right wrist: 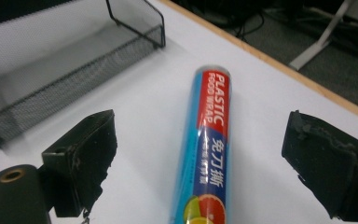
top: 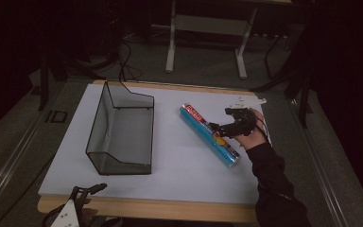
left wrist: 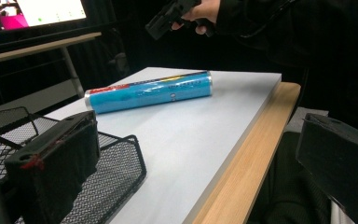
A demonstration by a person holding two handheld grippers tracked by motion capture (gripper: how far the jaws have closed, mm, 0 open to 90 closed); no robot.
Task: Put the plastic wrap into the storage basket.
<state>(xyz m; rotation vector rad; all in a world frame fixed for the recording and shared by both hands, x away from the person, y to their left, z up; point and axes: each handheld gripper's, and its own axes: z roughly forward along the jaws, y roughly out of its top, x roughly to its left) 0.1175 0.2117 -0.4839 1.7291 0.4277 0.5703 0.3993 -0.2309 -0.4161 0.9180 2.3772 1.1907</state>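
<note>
1. The blue roll of plastic food wrap (top: 210, 136) lies flat on the white table (top: 179, 179), at about 3 o'clock from the table's middle, its length running from 11 toward 5 o'clock. Lying down, it offers its round body for a sideways pinch.
2. The right tool (top: 223, 129) hangs over the roll's middle with its jaws spread wide, one on each side of the roll and neither touching it. This looks like a line-up for a grasp across the roll's width.
3. The right hand (top: 251, 135) reaches in from 4 o'clock, wrist bent so the tool points toward 9 o'clock and down.
4. The black mesh basket (top: 121, 130) stands open-topped at 9 o'clock from the roll, well apart; it is probably where the roll belongs.
5. The left tool (top: 82, 194) waits at 7 o'clock, at the table's wooden near edge (top: 170, 210), jaws wide and holding nothing, clear of the right arm's work.
</note>
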